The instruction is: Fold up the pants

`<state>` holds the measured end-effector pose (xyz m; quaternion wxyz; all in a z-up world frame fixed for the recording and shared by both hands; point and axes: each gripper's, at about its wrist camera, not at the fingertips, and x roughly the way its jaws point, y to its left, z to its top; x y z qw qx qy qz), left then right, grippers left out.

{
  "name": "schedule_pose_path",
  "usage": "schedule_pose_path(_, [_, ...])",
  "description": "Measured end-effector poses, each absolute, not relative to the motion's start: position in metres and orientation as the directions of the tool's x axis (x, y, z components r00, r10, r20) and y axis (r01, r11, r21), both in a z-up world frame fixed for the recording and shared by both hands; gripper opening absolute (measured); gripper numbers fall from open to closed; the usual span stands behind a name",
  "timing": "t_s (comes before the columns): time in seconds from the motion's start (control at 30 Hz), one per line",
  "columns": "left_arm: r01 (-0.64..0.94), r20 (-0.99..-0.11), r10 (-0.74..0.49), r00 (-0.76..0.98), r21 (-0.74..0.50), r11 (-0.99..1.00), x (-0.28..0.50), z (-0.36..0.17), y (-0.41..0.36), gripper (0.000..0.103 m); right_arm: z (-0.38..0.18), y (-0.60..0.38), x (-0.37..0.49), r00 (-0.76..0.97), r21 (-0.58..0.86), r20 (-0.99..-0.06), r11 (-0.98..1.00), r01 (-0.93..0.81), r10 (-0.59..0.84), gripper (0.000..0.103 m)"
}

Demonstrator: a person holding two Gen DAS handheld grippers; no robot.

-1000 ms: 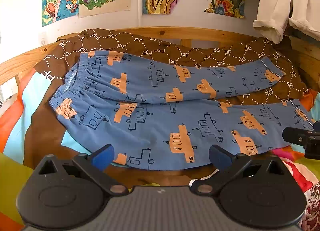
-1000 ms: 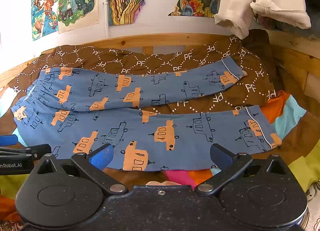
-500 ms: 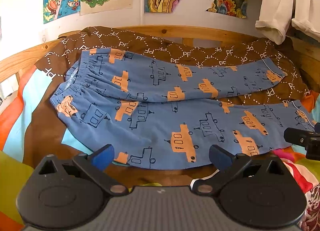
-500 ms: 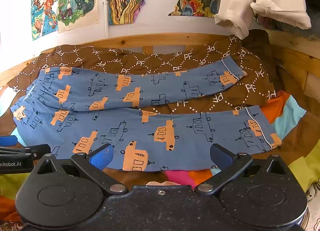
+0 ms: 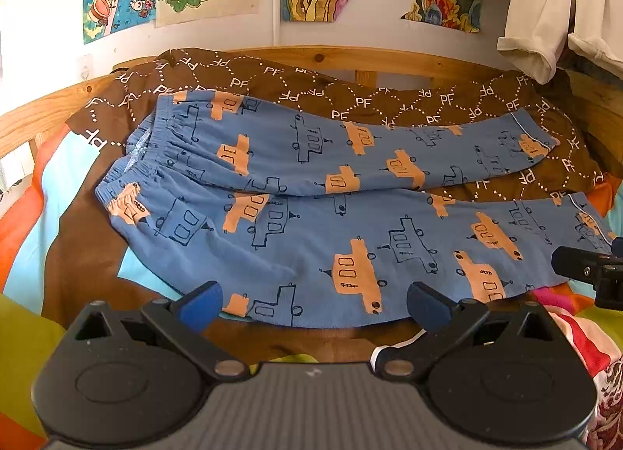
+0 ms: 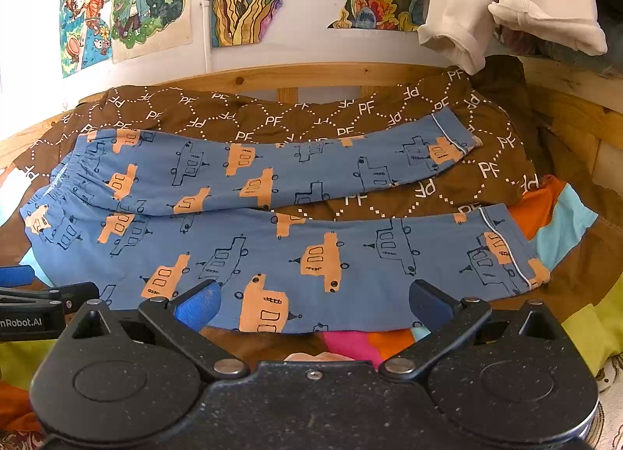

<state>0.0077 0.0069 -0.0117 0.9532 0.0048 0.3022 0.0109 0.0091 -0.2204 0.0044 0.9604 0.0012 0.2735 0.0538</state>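
Blue pants printed with orange and outlined cars lie spread flat on the bed, waistband at the left, both legs running right with a gap between the cuffs. The right wrist view has the same pants, cuffs at the right. My left gripper hovers open just short of the near leg's lower edge, nothing between its blue pads. My right gripper is also open, over the near hem further toward the cuff. Each gripper's tip shows at the edge of the other's view.
A brown "PF" patterned blanket lies under the far leg. A wooden bed rail runs along the wall behind. Pale garments hang at upper right. Colourful bedding surrounds the pants.
The left wrist view has crept slightly forward and left, so the pants sit a little larger. The right gripper has barely moved. Both stay open.
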Motion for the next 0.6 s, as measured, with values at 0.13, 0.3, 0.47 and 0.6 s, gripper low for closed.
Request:
schedule_pose_path(0.13, [-0.021, -0.58, 0.026, 0.814, 0.015, 1.0, 0.0083, -0.0124, 0.0074, 0.103, 0.0033, -0.2203, 0.0098, 0.844, 0.031, -0.526, 0.994, -0.103, 0.104, 0.102])
schedule_pose_path(0.3, [-0.021, -0.585, 0.025, 0.81, 0.014, 1.0, 0.0089, -0.0135, 0.0074, 0.103, 0.0038, -0.2203, 0.01, 0.844, 0.031, -0.527, 0.994, -0.103, 0.104, 0.102])
schedule_pose_path(0.47, [-0.02, -0.591, 0.027, 0.806, 0.017, 1.0, 0.0099, -0.0142, 0.0072, 0.103, 0.0014, -0.2201, 0.0108, 0.843, 0.03, -0.528, 0.994, -0.103, 0.103, 0.102])
schedule_pose_path(0.6, [-0.016, -0.604, 0.022, 0.797, 0.015, 1.0, 0.0114, -0.017, 0.0073, 0.103, 0.001, -0.2197, 0.0116, 0.842, 0.035, -0.529, 0.994, -0.103, 0.106, 0.102])
